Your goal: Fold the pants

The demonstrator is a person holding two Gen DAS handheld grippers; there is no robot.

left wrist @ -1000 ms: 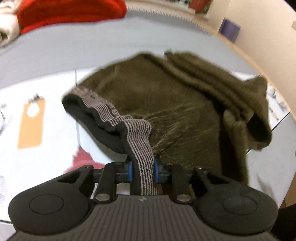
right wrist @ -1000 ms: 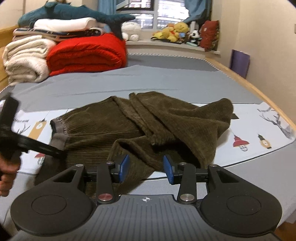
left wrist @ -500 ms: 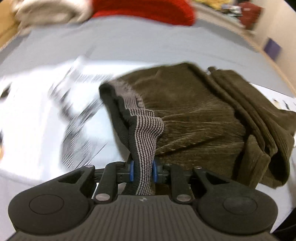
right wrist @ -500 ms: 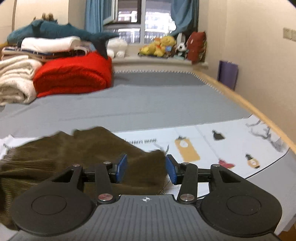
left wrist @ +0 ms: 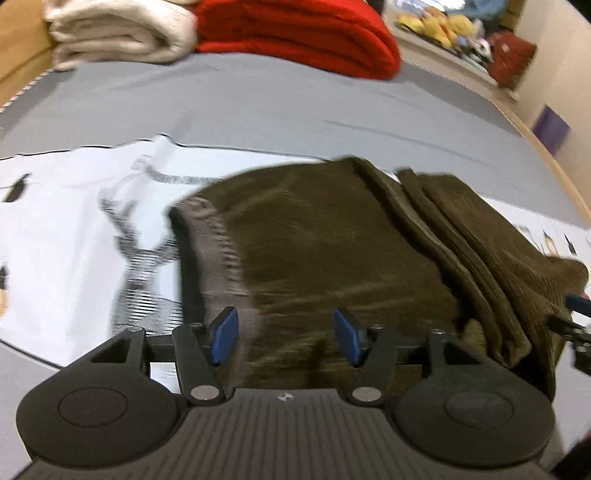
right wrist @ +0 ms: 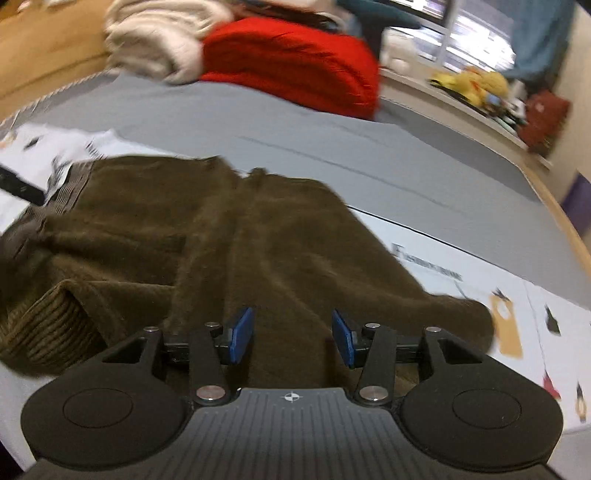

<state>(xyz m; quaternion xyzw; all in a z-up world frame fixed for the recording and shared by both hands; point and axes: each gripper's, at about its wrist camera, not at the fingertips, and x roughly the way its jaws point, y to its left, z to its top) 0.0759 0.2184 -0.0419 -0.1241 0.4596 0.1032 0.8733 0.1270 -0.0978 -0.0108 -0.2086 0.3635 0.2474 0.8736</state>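
Note:
Dark olive corduroy pants [left wrist: 332, 243] lie bunched on a white printed sheet [left wrist: 74, 229] on the bed. Their grey striped waistband [left wrist: 210, 251] is at the left end. My left gripper [left wrist: 286, 336] is open just above the pants near the waistband, holding nothing. In the right wrist view the pants [right wrist: 229, 236] spread ahead, with a rolled leg cuff [right wrist: 48, 325] at the lower left. My right gripper [right wrist: 291, 334] is open over the cloth and empty. The right gripper's tip shows at the right edge of the left wrist view [left wrist: 576, 325].
A red folded blanket [left wrist: 303, 33] and cream blankets [left wrist: 118, 33] are stacked at the far end of the grey bed [left wrist: 258, 103]. Plush toys [right wrist: 476, 83] sit on a ledge at the far right. A wooden bed edge [right wrist: 569, 229] runs along the right.
My left gripper has let go of the waistband and opened; the waistband now lies flat. Both views have swung left. The right gripper stays open, now over the pants' middle.

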